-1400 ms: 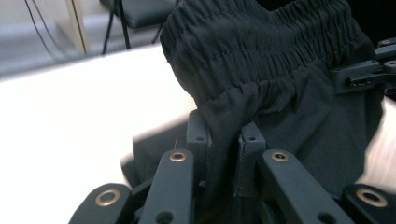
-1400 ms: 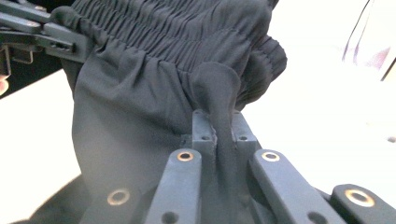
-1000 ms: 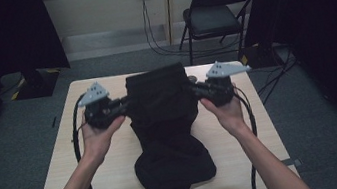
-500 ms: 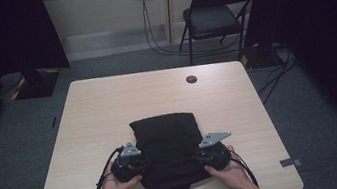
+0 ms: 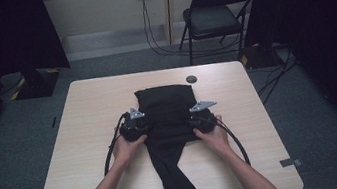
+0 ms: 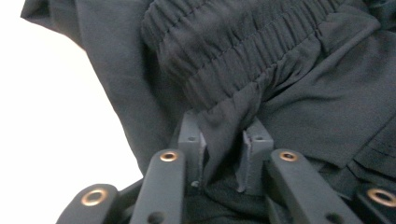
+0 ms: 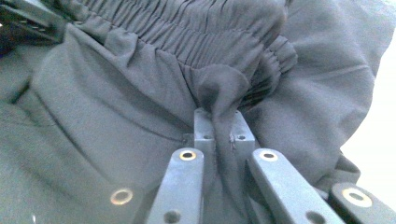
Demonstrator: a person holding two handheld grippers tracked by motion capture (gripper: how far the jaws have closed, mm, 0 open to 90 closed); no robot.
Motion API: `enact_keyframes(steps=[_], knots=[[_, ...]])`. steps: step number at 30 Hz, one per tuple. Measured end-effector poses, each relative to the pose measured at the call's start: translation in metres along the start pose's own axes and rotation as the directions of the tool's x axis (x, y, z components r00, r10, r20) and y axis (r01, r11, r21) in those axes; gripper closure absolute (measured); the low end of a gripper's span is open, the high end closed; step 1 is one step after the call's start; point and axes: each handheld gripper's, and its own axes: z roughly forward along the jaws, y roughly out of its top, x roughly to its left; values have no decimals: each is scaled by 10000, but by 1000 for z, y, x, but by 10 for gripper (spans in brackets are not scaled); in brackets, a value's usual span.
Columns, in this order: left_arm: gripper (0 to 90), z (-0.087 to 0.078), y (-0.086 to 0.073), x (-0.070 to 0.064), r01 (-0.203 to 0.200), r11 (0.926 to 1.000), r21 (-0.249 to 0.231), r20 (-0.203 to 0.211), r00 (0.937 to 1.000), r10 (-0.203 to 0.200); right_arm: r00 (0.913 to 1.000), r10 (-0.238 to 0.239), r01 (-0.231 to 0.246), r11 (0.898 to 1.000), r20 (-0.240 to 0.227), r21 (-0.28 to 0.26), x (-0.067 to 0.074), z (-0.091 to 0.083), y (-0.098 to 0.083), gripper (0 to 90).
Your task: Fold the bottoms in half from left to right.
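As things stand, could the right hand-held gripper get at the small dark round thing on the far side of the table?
Probably not yet: the right hand-held gripper is pinching the black pants. The small round thing lies on open tabletop just beyond, so only that grip hinders it.

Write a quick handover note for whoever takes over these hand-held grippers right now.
Left hand-held gripper: jaws have just been opening, waistband fabric of the black pants sits loosely between them.
Right hand-held gripper: shut on a pinch of the same waistband.
Pants: lying on the table, upper part folded over with the waistband toward the person, one leg trailing off the near edge.
Done: first fold laid down.
Left: probably release the right side, then fold the trailing leg up.
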Motion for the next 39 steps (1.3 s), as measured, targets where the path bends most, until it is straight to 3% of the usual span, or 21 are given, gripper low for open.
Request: enact_keyframes(steps=[3, 4, 5, 6, 8, 10, 13, 16, 18, 20, 21, 26, 28, 30, 32, 34, 37, 39], knots=[[617, -1, 5, -2, 287, 9996, 29, 5, 9996, -287, 9984, -196, 179, 9994, 540, 309, -5, 6, 10, 815], [572, -5, 5, -4, 248, 9997, 11, 56, 9997, -248, 9985, -101, 84, 9995, 545, 316, -6, 4, 12, 757], [525, -12, 4, -8, 128, 9998, -150, 144, 9998, -126, 9982, 62, -77, 9996, 598, 256, -7, 1, 13, 641], [488, -20, 2, -11, 97, 9996, -283, 302, 9995, -89, 9987, 176, -180, 9998, 471, 81, -6, -7, 15, 564], [450, -36, -1, -14, 10, 9989, -472, 540, 9985, 16, 9989, 232, -210, 9984, 417, -518, -1, -28, 16, 513], [456, -57, -9, -18, -163, 9978, -638, 596, 9980, 201, 9990, 152, -113, 9960, 432, -888, 5, -48, 14, 499], [501, -80, -20, -23, -360, 9971, -676, 928, 9948, 422, 9997, -151, 167, 9953, 171, -953, 22, -75, 5, 490], [564, -97, -36, -34, -539, 9971, -534, 1493, 9869, 614, 9978, -301, 256, 9968, -597, -756, 43, -90, -8, 535], [586, -103, -47, -41, -908, 9946, -499, 1530, 9834, 975, 9916, -484, 435, 9981, -1196, -430, 59, -91, -17, 552], [579, -102, -51, -43, -796, 9960, -402, 1644, 9827, 852, 9753, -891, 894, 9960, -2021, -78, 82, -89, -30, 552], [579, -101, -50, -44, -770, 9963, -386, 1697, 9820, 825, 9753, -891, 894, 9960, -2021, -78, 82, -89, -30, 552], [551, -94, -47, -38, -285, 9982, -524, 1558, 9871, 364, 9455, -781, 880, 9960, -3160, 170, 98, -82, -40, 532], [530, -94, -46, -36, -75, 9985, -541, 1551, 9878, 159, 9378, -704, 844, 9961, -3400, 264, 102, -77, -42, 528], [519, -96, -46, -35, 30, 9984, -567, 1495, 9887, 56, 9361, -837, 1049, 9935, -3415, 443, 107, -72, -45, 532], [517, -97, -46, -34, 70, 9983, -587, 1486, 9889, 18, 9237, -802, 1126, 9915, -3745, 654, 114, -67, -49, 566], [516, -99, -46, -33, 105, 9978, -662, 1433, 9897, -9, 9237, -1238, 1563, 9858, -3625, 616, 120, -65, -50, 646], [516, -102, -45, -31, 112, 9969, -775, 1359, 9907, -6, 9177, -1312, 1485, 9888, -3750, 176, 124, -71, -42, 839], [515, -104, -45, -29, 139, 9962, -860, 1336, 9910, -22, 9085, -1248, 1259, 9918, -3988, -235, 126, -78, -34, 878]])
